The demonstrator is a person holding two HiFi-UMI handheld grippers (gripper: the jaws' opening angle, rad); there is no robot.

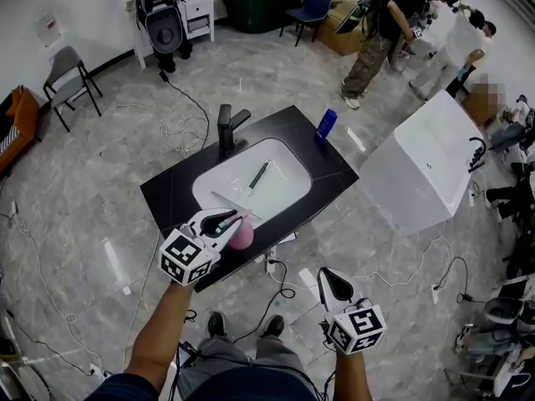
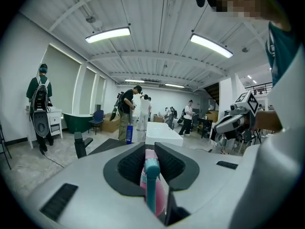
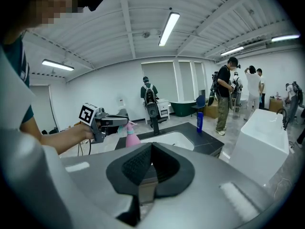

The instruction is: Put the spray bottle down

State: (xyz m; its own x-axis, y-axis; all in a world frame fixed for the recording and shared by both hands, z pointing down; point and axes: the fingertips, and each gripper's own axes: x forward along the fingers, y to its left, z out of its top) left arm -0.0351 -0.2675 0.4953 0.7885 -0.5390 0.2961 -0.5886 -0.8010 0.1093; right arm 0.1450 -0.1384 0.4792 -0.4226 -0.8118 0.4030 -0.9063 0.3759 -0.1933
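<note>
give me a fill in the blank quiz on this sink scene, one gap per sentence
1. The left gripper is shut on a pink plastic spray bottle with a ____ head.
2. The right gripper, jaws together, holds ____.
3. The white oval basin is set in a ____ countertop.
4. The tall plastic bottle standing at the countertop's far corner is ____.

Missing words: teal; nothing; black; blue

The left gripper (image 1: 227, 222) reached forward on the left at the end of a bare, outstretched forearm (image 1: 163, 324). Its jaws were clamped on the pink spray bottle (image 1: 242, 236). The right gripper (image 1: 328, 277) sat nearer the body on the right, with its jaws closed together and nothing between them.
</note>
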